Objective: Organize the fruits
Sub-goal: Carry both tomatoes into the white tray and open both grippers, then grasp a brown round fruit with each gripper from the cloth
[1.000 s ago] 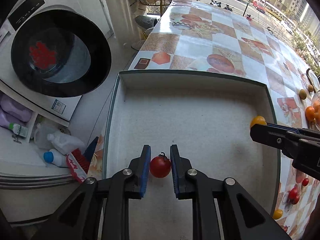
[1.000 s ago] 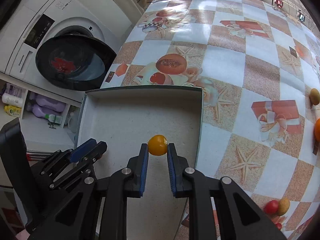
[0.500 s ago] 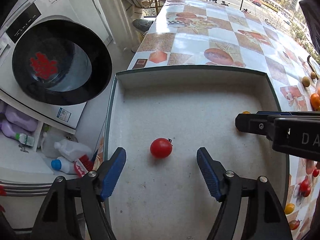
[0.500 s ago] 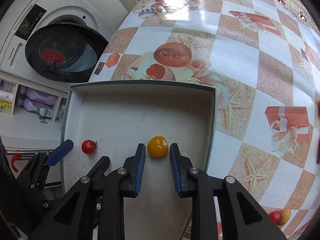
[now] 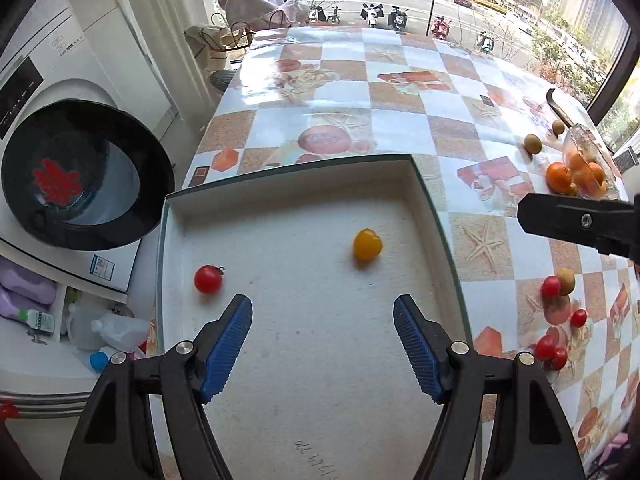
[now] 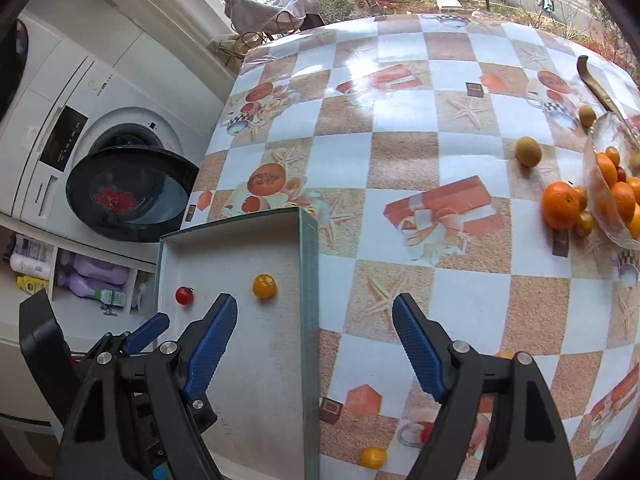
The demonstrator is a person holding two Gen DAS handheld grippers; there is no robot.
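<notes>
A: Where are the tomatoes?
B: In the box (image 5: 434, 216). The red tomato (image 5: 208, 279) sits by its left wall, the yellow tomato (image 5: 367, 244) nearer its right wall.
A: And the tools?
B: The left tool (image 5: 322, 344) is spread, nothing in it. The right tool (image 6: 314, 344) is opening over the box's right wall, empty too.

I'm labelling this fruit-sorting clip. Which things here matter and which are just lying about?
Job: red tomato, yellow tomato, box, loose tomatoes, oranges, kiwi.
Lying about: washing machine, bottles, knife.
</notes>
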